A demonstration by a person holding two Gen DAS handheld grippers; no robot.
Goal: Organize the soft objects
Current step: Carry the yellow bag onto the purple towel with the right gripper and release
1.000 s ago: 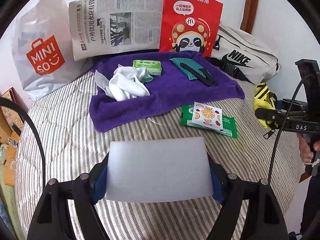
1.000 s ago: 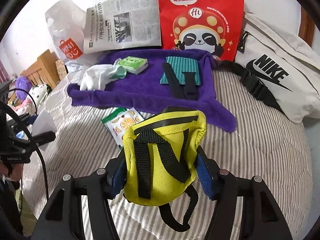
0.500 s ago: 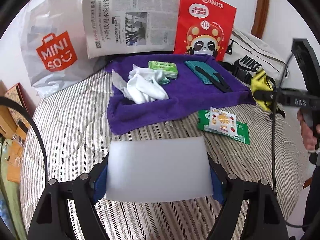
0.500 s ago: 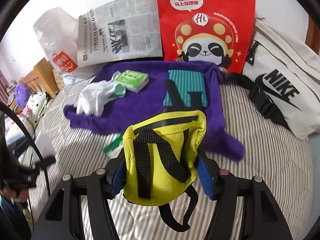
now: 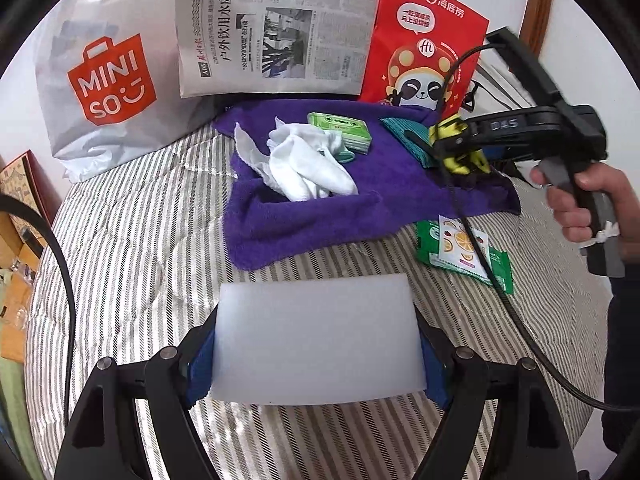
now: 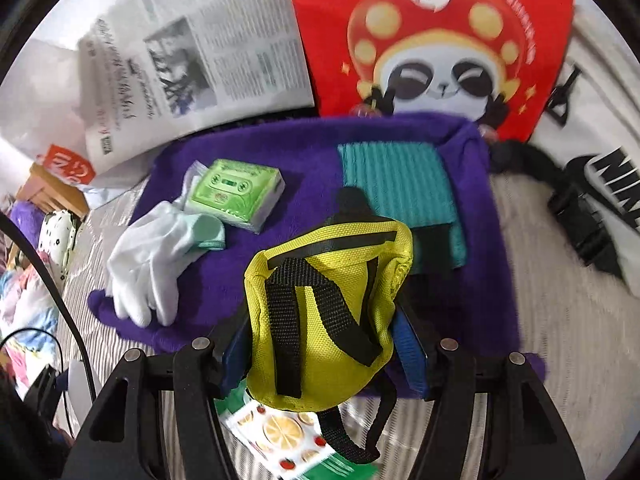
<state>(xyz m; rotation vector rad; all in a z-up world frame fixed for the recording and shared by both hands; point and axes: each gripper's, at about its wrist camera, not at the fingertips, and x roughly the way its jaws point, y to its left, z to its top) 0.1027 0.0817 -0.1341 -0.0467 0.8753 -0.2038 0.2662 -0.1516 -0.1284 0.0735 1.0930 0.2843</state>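
Observation:
My left gripper (image 5: 316,340) is shut on a white foam block (image 5: 316,336), held above the striped bed short of the purple towel (image 5: 320,208). My right gripper (image 6: 324,320) is shut on a yellow mesh pad with black straps (image 6: 320,312), over the towel's near right part; it also shows in the left wrist view (image 5: 460,144). On the towel lie white gloves (image 5: 304,164), a green tissue pack (image 5: 340,132) and a teal pad with a black strap (image 6: 396,188).
Fruit-print wipe packets (image 5: 464,248) lie on the bed by the towel's near right edge. Against the wall stand a Miniso bag (image 5: 104,80), a newspaper (image 5: 276,32) and a red panda bag (image 5: 424,40). A white Nike bag (image 6: 592,140) lies at right.
My right gripper has carried the yellow pad forward and left, from beside the bed to over the purple towel. My left gripper with the foam block has turned slightly left.

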